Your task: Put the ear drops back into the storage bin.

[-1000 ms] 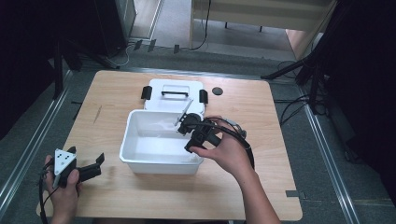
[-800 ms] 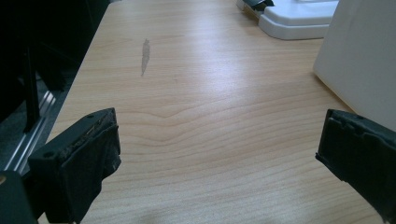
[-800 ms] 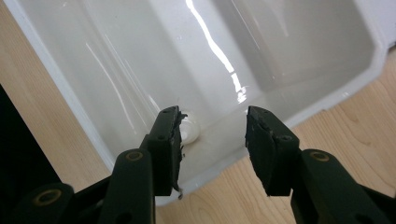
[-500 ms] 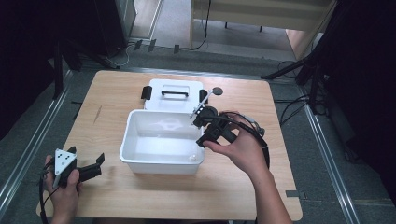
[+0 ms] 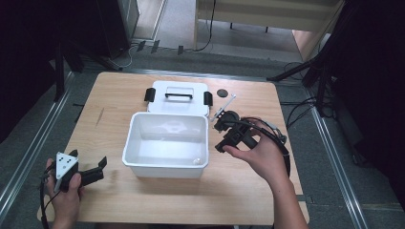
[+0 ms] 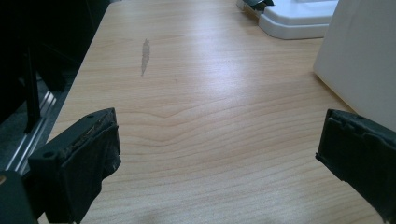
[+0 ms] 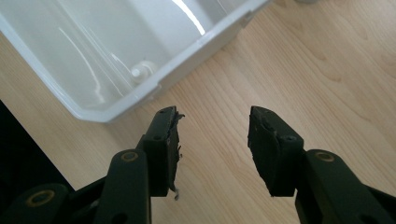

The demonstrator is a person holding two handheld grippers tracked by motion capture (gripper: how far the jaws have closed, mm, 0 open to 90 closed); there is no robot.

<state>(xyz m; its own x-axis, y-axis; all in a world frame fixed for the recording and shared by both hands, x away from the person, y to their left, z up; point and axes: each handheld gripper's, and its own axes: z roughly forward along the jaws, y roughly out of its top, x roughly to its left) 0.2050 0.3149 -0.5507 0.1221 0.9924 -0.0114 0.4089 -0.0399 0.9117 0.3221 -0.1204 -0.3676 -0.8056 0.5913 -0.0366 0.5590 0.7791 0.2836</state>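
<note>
White box [image 5: 167,143] sits open mid-table, its lid [image 5: 177,97] lying flat just behind it with the handle up. 1 small white item [image 7: 140,71] rests in a bottom corner of the box; too small to tell what it is. Judgement: item is dropped in, and closing the box with the lid is likely what's left.

Right gripper [image 7: 212,140] hovers over bare wood just beside the box's right wall, jaws apart, nothing between them. Left gripper [image 6: 219,154] is parked near the table's front left corner, jaws wide apart, empty, box wall at its right.

Versus 1 second ago: right gripper was inside the box; it is now out past the right rim, and its jaws have just been opening with nothing in them. Left gripper, box and lid are unchanged.
</note>
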